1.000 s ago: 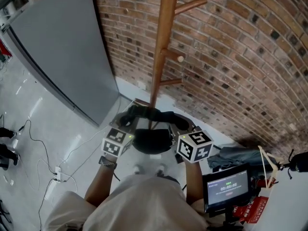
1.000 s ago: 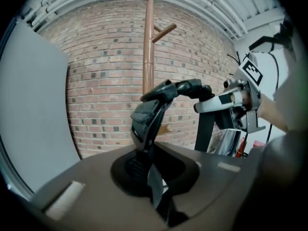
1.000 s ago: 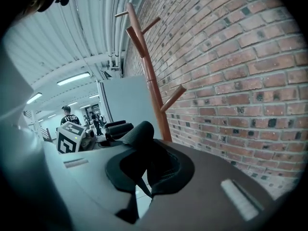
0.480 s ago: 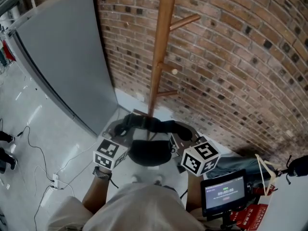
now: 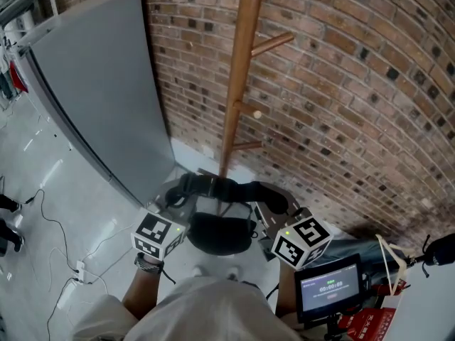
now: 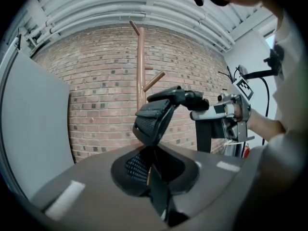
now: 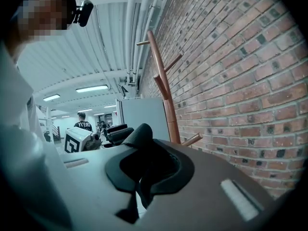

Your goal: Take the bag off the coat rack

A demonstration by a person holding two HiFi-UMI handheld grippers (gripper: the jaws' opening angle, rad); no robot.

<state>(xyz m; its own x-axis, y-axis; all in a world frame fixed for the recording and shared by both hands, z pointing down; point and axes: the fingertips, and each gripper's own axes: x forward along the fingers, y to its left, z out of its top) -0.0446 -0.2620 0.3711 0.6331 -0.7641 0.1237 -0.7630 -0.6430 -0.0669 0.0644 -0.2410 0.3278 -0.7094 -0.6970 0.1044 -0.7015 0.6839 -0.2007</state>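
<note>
1. The left tool (image 6: 153, 170) was shut on the bag's strap (image 5: 226, 186). The right tool (image 7: 144, 174) was clamped on the same strap further along.
2. The bag (image 5: 220, 233) hung between the 2 tools and below them, just in front of the rack (image 5: 240, 84). Its strap ran left to right across the pole.
3. The strap lay lower than all 3 visible pegs (the lowest (image 5: 247, 145) just above it), so it looked free of them. Contact with the pole could not be told.
4. The likely next move was straight back toward the person, both hands equally near. The panel (image 5: 99, 84) stood left, the wall (image 5: 355, 84) behind and the screen (image 5: 327, 286) right.
</note>
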